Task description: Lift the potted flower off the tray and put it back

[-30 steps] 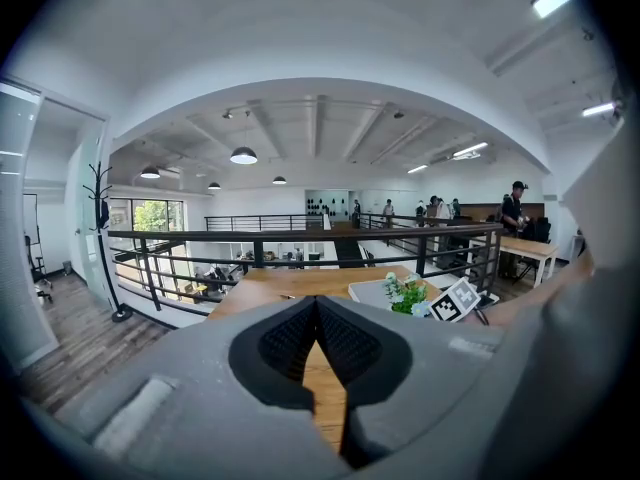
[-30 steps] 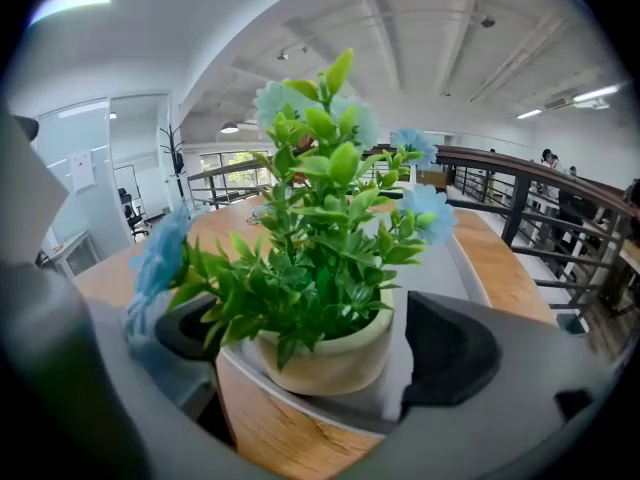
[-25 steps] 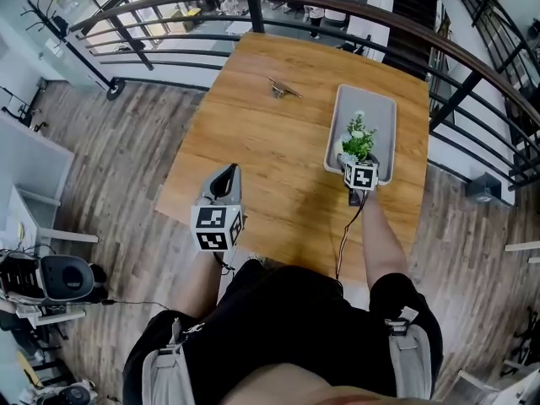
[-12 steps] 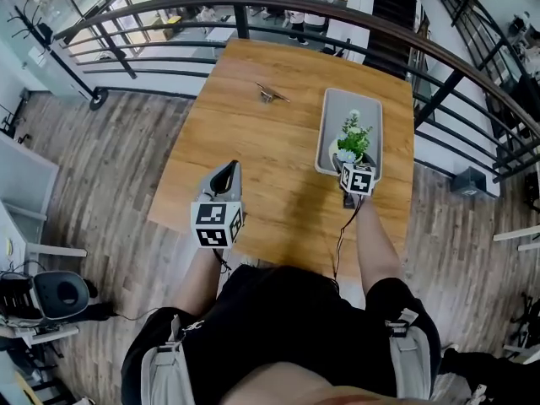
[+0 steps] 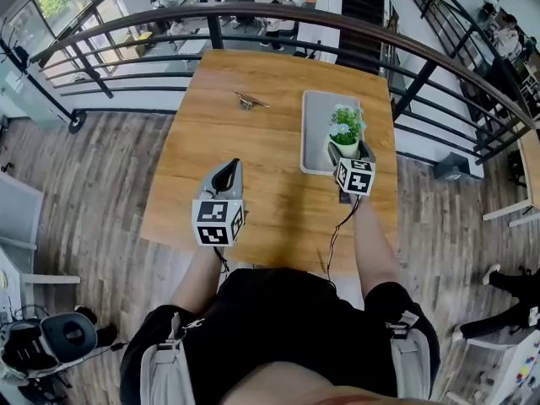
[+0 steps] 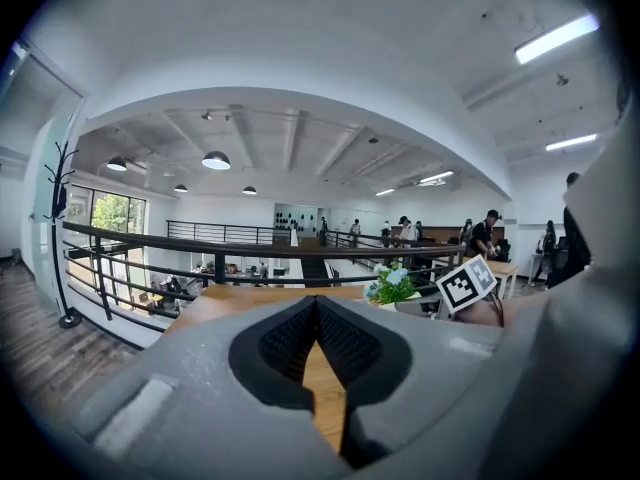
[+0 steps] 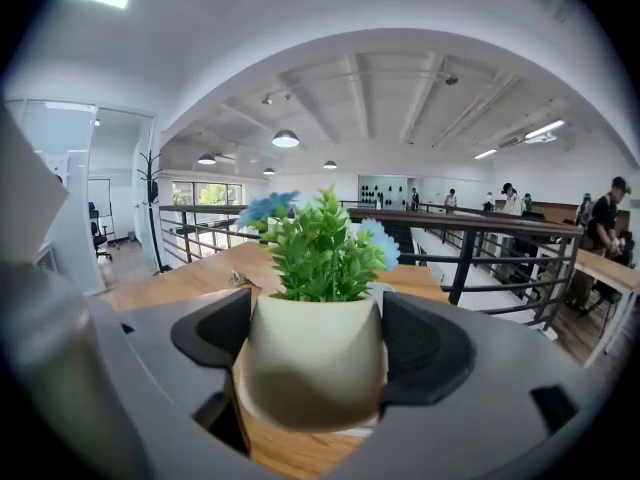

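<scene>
The potted flower [image 7: 313, 353], seen standing in the tray [image 5: 314, 133] a second ago, is now held lifted above the tray's near right end. It is pinched at its cream pot by the right claw [image 5: 347, 153], whose jaws have just been closed a little further on it. The left claw [image 5: 228, 169] is kept over the counter [image 5: 253, 74], its jaws pressed together at the tips. The tray's near right corner is covered by the pot and claw. A small metal thing [image 5: 247, 101] on the counter's far part cannot be made out. Green leaves with white and blue flowers are held in the pot.
</scene>
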Action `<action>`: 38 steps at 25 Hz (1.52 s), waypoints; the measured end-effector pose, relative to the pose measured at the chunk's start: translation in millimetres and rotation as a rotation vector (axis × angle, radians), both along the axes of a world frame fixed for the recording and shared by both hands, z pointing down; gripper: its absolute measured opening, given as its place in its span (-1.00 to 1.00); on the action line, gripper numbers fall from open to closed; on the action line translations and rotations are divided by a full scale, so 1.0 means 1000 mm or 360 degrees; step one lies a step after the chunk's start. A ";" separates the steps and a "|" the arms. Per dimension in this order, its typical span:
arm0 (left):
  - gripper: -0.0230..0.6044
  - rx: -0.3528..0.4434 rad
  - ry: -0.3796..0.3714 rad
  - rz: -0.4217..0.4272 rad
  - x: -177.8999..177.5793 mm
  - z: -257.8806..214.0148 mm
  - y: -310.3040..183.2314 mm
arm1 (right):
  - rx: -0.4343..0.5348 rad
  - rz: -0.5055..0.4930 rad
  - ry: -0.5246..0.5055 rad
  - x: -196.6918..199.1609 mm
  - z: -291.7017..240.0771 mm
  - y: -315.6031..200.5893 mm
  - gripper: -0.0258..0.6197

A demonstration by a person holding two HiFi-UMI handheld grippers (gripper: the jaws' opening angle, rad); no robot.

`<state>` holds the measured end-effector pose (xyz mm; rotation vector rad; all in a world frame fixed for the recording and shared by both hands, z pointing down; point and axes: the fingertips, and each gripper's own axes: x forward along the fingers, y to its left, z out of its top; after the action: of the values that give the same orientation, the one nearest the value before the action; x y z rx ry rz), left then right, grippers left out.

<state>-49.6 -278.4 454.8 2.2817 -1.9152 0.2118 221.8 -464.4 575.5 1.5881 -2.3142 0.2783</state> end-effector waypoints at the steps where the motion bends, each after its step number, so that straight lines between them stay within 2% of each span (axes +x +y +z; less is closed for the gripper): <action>1: -0.89 0.0002 0.0003 0.0022 0.003 -0.001 -0.002 | 0.0030 0.0009 0.0001 0.001 -0.010 0.002 0.34; 14: -0.89 0.0018 0.0005 0.0278 0.031 -0.001 -0.015 | 0.0512 0.0055 -0.0094 -0.006 -0.142 0.067 0.33; 19: -0.89 0.0011 0.0004 0.0363 0.032 0.004 -0.016 | 0.0661 0.0098 -0.0069 -0.016 -0.169 0.099 0.33; 31: -0.89 0.0008 0.0013 0.0539 0.036 0.009 -0.017 | 0.0717 0.0194 -0.0177 -0.038 -0.179 0.177 0.32; 38: -0.89 0.0014 0.0004 0.0626 0.046 0.007 -0.017 | 0.0678 0.0292 -0.0157 -0.030 -0.167 0.188 0.32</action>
<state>-3.1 -295.9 461.7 2.6413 -1.4484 0.2440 191.9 -276.1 408.6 2.0327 -2.4195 -0.1093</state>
